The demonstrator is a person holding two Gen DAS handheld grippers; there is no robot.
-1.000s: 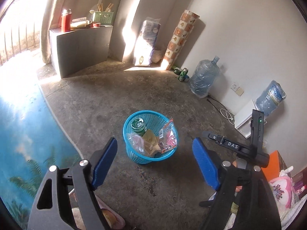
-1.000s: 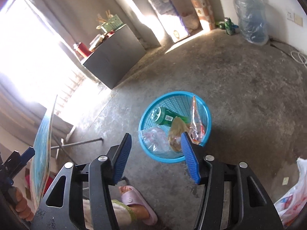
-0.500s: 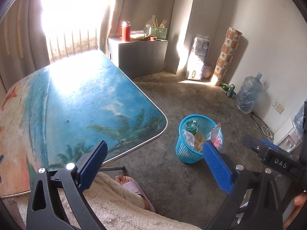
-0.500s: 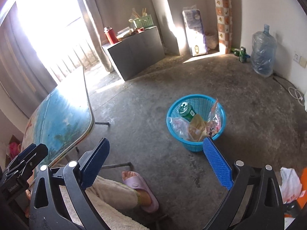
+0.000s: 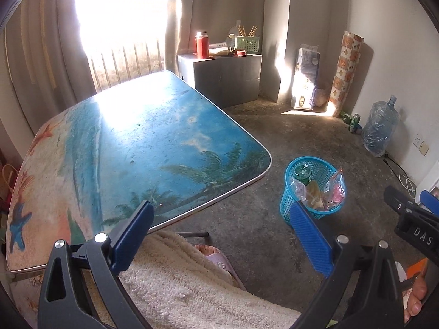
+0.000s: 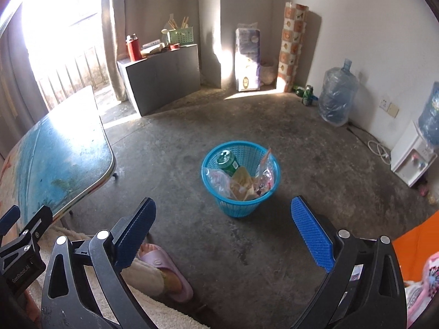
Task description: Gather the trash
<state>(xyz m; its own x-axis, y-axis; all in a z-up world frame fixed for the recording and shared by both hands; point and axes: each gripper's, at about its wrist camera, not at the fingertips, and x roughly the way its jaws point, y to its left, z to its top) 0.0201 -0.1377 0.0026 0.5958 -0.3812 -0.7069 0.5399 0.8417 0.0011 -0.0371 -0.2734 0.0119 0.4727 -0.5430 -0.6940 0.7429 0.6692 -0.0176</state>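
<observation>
Bare concrete floor (image 6: pixel 315 164) surrounds the blue basket (image 6: pixel 241 205) at frame center; the table (image 6: pixel 68 159) edge runs along the left. A green can (image 6: pixel 227 161) inside leans, its top toward the upper left. The left gripper (image 5: pixel 219 235) and right gripper (image 6: pixel 223 230) have just spread wide, holding nothing.

My right gripper (image 6: pixel 222 235) gapes empty above the floor, having just spread, with the blue basket (image 6: pixel 258 205) of trash sitting just beyond it.
</observation>
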